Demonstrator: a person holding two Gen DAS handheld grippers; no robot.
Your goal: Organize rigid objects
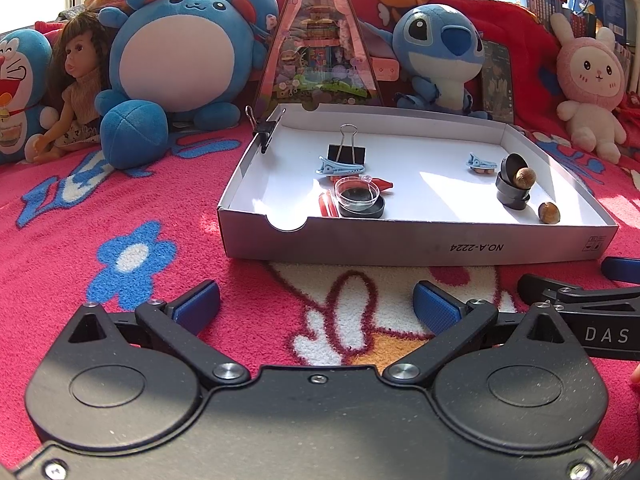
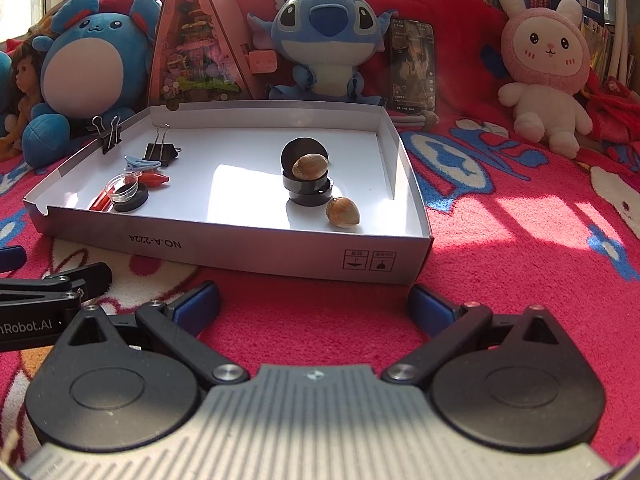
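A shallow white cardboard box (image 1: pixel 416 246) (image 2: pixel 248 250) lies on the pink blanket. It holds a black binder clip (image 1: pixel 347 154) (image 2: pixel 161 151), blue hair clips (image 1: pixel 340 167) (image 1: pixel 483 162), a red clip (image 2: pixel 154 179), a clear lid on a black cap (image 1: pixel 360 199) (image 2: pixel 127 194), stacked black caps (image 1: pixel 513 188) (image 2: pixel 307 188) with a hazelnut (image 1: pixel 525 178) (image 2: pixel 307 166) on them, and a second hazelnut (image 1: pixel 549 213) (image 2: pixel 343 212). Another binder clip (image 1: pixel 262 128) (image 2: pixel 107 132) grips the box's left wall. My left gripper (image 1: pixel 316 306) and right gripper (image 2: pixel 314 304) are open and empty, in front of the box.
Plush toys stand behind the box: a round blue one (image 1: pixel 176 44), a blue alien (image 2: pixel 324 36), a pink rabbit (image 2: pixel 544 68). A doll (image 1: pixel 78 80) and a triangular display house (image 1: pixel 320 40) stand beside them, a phone (image 2: pixel 414 64) leans upright, and bookshelves fill the background.
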